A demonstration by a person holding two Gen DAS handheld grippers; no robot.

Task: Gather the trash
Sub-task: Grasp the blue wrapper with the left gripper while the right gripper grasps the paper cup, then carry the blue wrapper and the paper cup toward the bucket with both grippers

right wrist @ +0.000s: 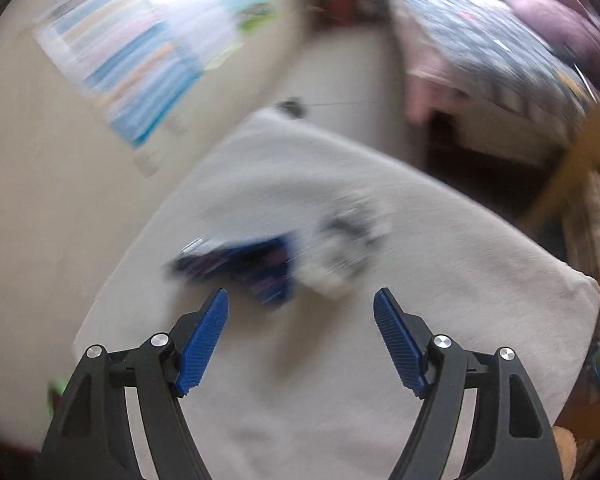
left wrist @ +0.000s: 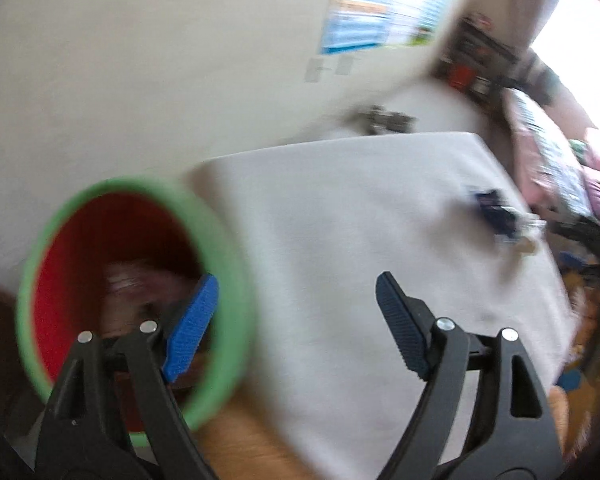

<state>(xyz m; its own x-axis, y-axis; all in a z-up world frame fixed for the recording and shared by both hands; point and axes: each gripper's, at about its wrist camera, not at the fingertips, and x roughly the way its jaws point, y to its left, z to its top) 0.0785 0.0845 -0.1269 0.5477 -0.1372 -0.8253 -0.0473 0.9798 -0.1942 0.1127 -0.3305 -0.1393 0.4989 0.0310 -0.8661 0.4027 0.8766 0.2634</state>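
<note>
Right wrist view: right gripper spread wide, empty, hovering just short of blurred dark-blue wrapper and whitish crumpled scrap, touching or nearly so, both on grey cloth-covered table. Left wrist view: left gripper also released, holding nothing, beside green-rimmed bin with red inside, some pinkish trash already in. Step, likely: reaching for next piece. Next calls for closing around thin, crinkly wrapper without pinching soft cloth. Ribbed blue pads.

Both wrist views face down-forward — share grey cloth.
</note>
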